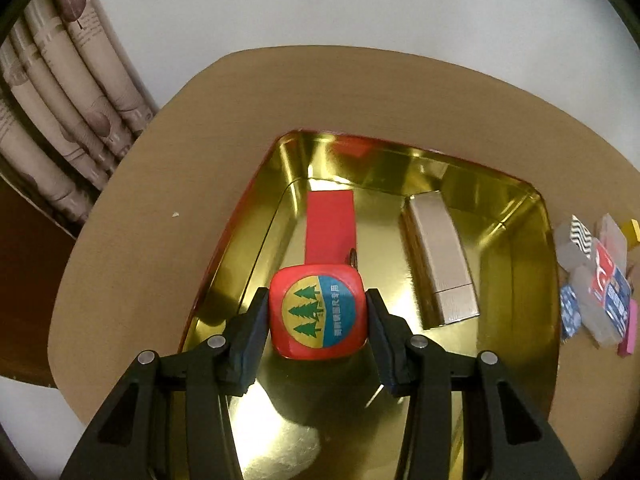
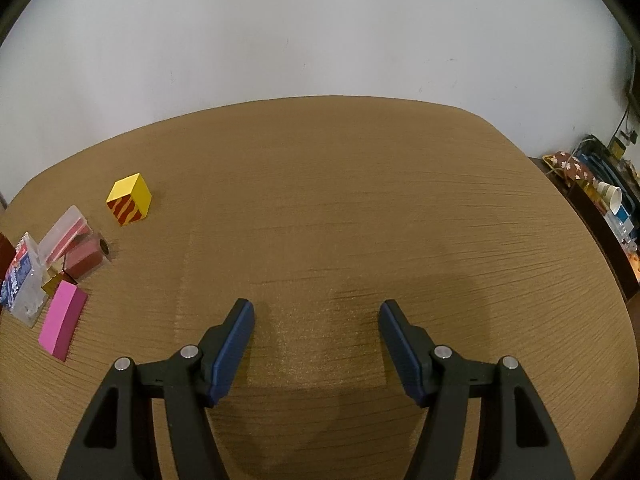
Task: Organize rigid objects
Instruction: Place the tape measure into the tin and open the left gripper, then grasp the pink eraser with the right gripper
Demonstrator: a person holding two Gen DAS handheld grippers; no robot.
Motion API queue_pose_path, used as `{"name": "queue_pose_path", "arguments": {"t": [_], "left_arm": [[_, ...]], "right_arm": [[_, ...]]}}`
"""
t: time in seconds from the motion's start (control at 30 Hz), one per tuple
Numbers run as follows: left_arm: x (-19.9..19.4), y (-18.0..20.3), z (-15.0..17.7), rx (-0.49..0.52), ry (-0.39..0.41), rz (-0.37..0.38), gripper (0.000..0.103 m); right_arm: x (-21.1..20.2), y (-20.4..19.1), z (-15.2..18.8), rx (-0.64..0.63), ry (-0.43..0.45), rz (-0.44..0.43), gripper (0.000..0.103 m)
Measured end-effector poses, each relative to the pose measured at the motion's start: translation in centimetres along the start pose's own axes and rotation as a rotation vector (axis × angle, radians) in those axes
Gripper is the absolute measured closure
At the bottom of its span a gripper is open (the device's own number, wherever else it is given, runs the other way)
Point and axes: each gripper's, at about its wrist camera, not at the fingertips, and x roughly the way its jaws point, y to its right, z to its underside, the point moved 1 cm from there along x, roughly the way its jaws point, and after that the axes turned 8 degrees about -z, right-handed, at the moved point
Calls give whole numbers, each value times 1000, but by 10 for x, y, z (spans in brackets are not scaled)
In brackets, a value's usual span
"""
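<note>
My left gripper (image 1: 318,306) is shut on a red tape measure (image 1: 318,312) with a yellow and blue tree label, held just above the floor of a gold tin tray (image 1: 516,216). A red flat box (image 1: 329,224) and a long silver box (image 1: 440,256) lie in the tray. My right gripper (image 2: 316,320) is open and empty over bare table. To its left lie a yellow cube with red stripes (image 2: 130,200), a pink block (image 2: 62,322), a dark red roll (image 2: 86,258) and clear plastic packs (image 2: 24,276).
The tray stands on a tan wooden table (image 2: 340,200) against a white wall. A pile of small packs and blocks (image 1: 596,276) lies right of the tray. Patterned curtains (image 1: 60,100) hang at far left. Cluttered shelves (image 2: 604,196) stand at far right.
</note>
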Motion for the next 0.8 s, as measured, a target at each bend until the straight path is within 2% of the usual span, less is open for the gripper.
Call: {"name": "queue_pose_path", "arguments": {"t": [0.1,0.2,0.37,0.4,0.43,0.47,0.57,0.63,0.8], "left_arm": [[5,-1,1,-1,-28,-34,59],[2,1,-1,-3,-16,-40,56],[-40,-5,12,-72,87,-9,49],[-53,-4,18,-88,121,-1,42],[-66,-1,27,-102,153,20,37],[-78,3,38,-114,177,38,27],[-108,18,76,-131,231,115,26],[-121,34,105,-122,235,179,26],[-129,53,159,-136,178,254,26]], "right_arm": [[1,-4,0,-4,-5,9,35],[2,-7,0,-5,-6,12,35],[-1,-5,0,-7,6,-13,35],[-2,-6,0,-15,10,-20,35],[-4,-10,0,-31,13,-30,35],[-5,-15,0,-52,6,-50,35],[-14,-37,3,-45,-37,-174,35],[-21,-61,4,-29,-70,-257,35],[-20,-121,3,-61,-140,-295,35]]}}
